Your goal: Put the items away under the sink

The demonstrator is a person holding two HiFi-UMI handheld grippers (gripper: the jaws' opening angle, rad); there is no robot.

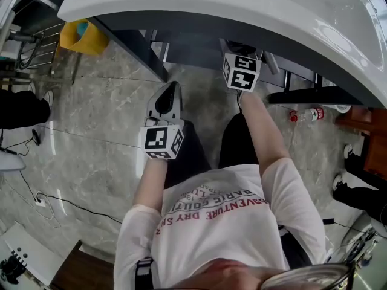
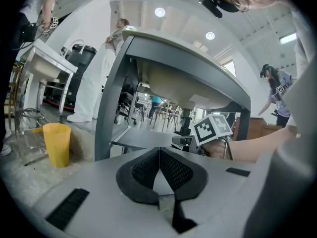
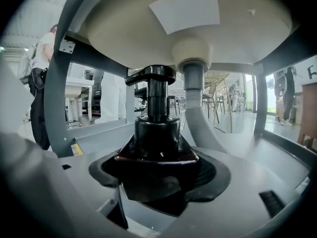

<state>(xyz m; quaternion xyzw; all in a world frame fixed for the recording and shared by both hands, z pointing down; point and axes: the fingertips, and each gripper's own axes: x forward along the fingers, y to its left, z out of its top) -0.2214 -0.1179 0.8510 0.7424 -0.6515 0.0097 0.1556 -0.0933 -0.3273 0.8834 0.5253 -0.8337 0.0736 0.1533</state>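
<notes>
My right gripper [image 3: 159, 175] is shut on a dark pump bottle [image 3: 157, 133], whose black pump head [image 3: 151, 76] stands upright beneath the sink bowl [image 3: 188, 19]. In the head view this gripper [image 1: 242, 71] reaches under the white sink [image 1: 199, 5], and the bottle is hidden there. My left gripper [image 2: 159, 165] is shut with nothing between its jaws. It hangs lower, in front of the sink frame [image 1: 164, 110]. The grey shelf under the sink [image 2: 143, 142] lies ahead of it.
A corrugated drain hose [image 3: 200, 118] drops from the bowl just right of the bottle. Grey frame legs [image 2: 111, 98] flank the shelf. A yellow bin [image 1: 84, 36] stands on the floor at the left. A plastic bottle [image 1: 305, 114] lies on the floor at the right. People stand around.
</notes>
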